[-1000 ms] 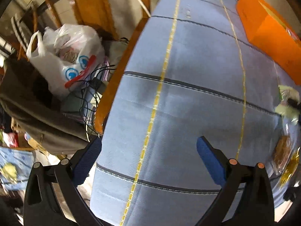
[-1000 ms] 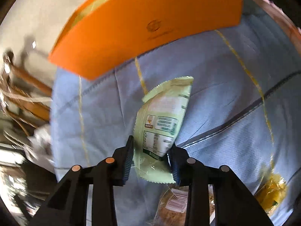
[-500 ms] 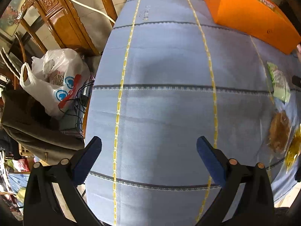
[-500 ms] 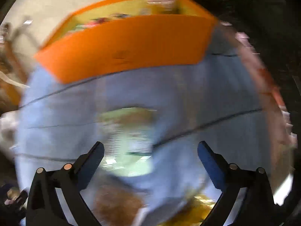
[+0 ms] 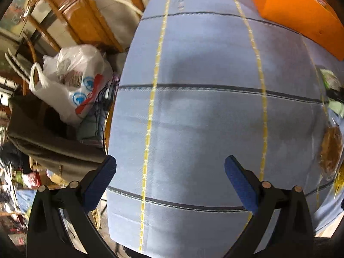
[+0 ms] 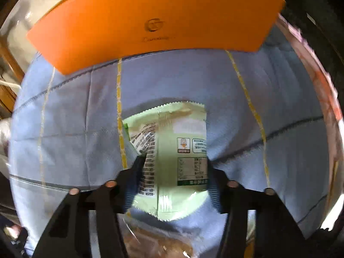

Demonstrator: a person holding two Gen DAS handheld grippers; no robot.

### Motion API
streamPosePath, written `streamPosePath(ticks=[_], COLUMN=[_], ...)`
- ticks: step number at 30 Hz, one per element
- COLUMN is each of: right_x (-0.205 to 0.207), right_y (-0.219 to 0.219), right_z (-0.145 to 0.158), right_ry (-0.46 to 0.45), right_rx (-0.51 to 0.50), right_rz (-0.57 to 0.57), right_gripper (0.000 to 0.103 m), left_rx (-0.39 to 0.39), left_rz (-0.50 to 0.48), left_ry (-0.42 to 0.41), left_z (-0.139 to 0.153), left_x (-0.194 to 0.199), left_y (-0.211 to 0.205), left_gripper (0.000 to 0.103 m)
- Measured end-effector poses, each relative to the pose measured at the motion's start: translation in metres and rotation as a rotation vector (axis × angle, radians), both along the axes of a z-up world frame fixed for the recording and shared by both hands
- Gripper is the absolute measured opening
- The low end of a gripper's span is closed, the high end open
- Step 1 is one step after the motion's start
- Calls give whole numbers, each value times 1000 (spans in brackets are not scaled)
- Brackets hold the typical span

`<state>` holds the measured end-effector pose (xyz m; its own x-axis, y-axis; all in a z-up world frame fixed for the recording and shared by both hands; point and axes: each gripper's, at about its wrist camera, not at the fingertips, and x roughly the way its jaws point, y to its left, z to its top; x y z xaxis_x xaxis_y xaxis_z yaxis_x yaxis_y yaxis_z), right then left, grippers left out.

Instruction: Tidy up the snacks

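A pale green snack packet (image 6: 172,146) lies back side up on the blue checked tablecloth (image 6: 68,129), in front of an orange box (image 6: 154,21). My right gripper (image 6: 173,172) points down over it. Its jaws are closing, with the packet between them and the blurred pads at the packet's two side edges. A brown snack in clear wrap (image 6: 154,245) lies just below the packet. My left gripper (image 5: 169,172) hangs open over bare cloth with nothing between its fingers. At the right edge of the left wrist view are the green packet (image 5: 332,81), the brown snack (image 5: 331,148) and the orange box (image 5: 301,15).
Off the table's left edge stand a white plastic bag (image 5: 71,86), a dark jacket (image 5: 53,144) and wooden furniture (image 5: 81,21). A yellow wrapper (image 5: 339,180) shows at the far right. Blue cloth (image 5: 204,118) fills the middle of the left view.
The right gripper let go of the green packet, opened wide, and now its jaws have come in around the packet lying flat. The left gripper shifted slightly over the cloth and stayed open.
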<state>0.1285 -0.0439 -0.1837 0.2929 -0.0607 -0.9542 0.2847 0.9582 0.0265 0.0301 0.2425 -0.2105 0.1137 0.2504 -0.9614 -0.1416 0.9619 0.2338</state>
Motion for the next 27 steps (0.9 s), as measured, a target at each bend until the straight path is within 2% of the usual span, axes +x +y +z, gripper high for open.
streamPosePath(ticks=[3, 6, 8, 11, 14, 15, 17, 20, 21, 22, 23, 24, 25, 26, 27], right_x=[-13, -28, -30, -7, 40, 59, 81, 110, 107, 100, 92, 73, 63, 49, 47], right_y=[-6, -11, -16, -21, -24, -23, -25, -26, -28, -32, -33, -28, -21, -10, -5], right_z=[20, 58, 91, 138, 177, 191, 206, 215, 214, 212, 206, 194, 180, 154, 138], right_ry=[-46, -137, -224, -337, -405, -429, -450, -451, -444, -438, -437, -456, -452, -411, -380], right_rx=[-28, 37, 47, 41, 41, 8, -46, -27, 10, 17, 10, -16, -48, -98, -121], right_rz=[-13, -20, -6, 58, 121, 148, 171, 198, 224, 242, 266, 327, 406, 505, 543], right_gripper=[48, 48, 47, 45, 40, 36, 35, 35, 40, 73, 94, 100, 100, 100, 99], left_rx=[-11, -38, -30, 0, -27, -32, -21, -21, -11, 0, 4, 7, 8, 11, 16], left_rz=[48, 56, 50, 40, 24, 21, 34, 32, 31, 29, 27, 26, 28, 33, 40], left_ry=[33, 25, 17, 7, -21, -27, -27, -24, -21, -23, -23, -19, -8, 8, 30], left_z=[-5, -1, 0, 5, 14, 16, 17, 17, 16, 16, 13, 11, 7, 3, -1], left_x=[0, -1, 1, 3, -2, -4, -9, -17, -20, -22, -25, -27, -29, -31, -32], left_y=[8, 6, 3, -8, -20, -24, -31, -46, -50, -54, -56, -58, -60, -59, -62], left_gripper=[99, 99, 99, 99, 99, 99, 99, 99, 99, 99, 99, 99, 99, 99, 99])
